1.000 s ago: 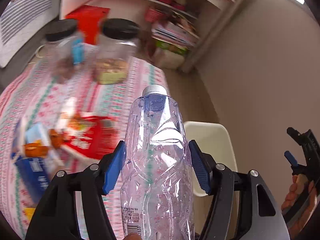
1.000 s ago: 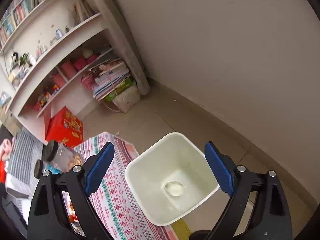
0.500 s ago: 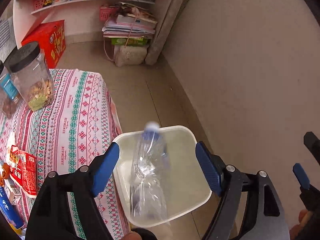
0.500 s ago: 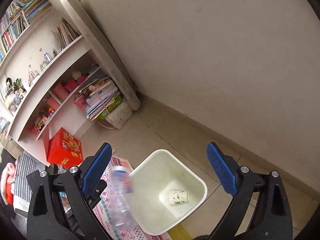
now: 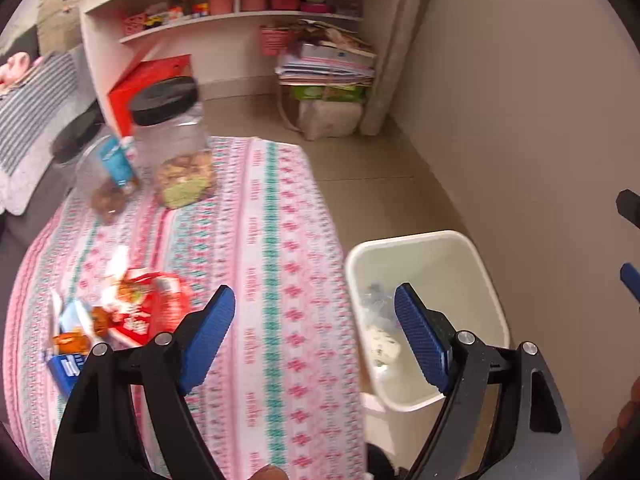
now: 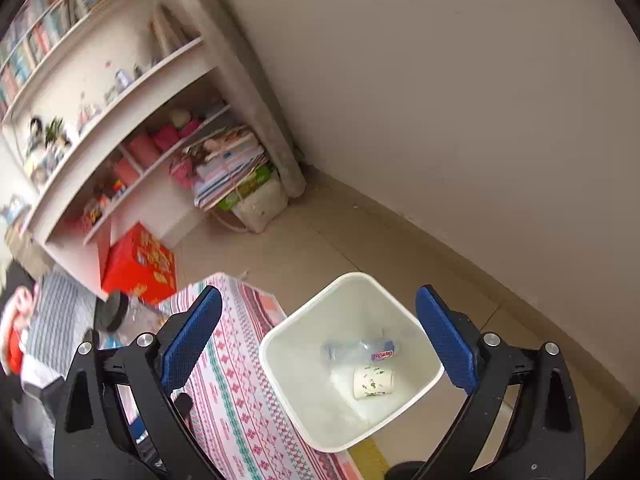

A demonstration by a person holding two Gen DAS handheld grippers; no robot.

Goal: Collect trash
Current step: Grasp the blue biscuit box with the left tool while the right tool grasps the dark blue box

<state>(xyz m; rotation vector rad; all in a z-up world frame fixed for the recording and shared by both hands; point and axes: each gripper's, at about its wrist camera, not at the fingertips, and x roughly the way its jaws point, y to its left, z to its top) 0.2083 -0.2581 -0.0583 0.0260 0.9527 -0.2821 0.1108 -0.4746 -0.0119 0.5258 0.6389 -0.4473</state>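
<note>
The white bin [image 6: 352, 360] stands on the floor just beside the table's [image 5: 272, 240] corner, holding the clear plastic bottle [image 6: 356, 350] and a paper cup [image 6: 373, 382]. On the table, two black-lidded jars [image 5: 176, 140] stand near the far edge and red snack wrappers [image 5: 148, 312] lie near the left edge. The left gripper [image 5: 314, 332] has just been opening with nothing between its jaws, and the right gripper [image 6: 318, 338] hangs spread wide over the bin, also empty.

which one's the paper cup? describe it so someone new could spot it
Find the white bin on the floor by the patterned table. The cup lies on its side at the bottom, next to a clear plastic bottle. It is the opaque white one with small dark green prints; the bottle is see-through with a red label.
</note>
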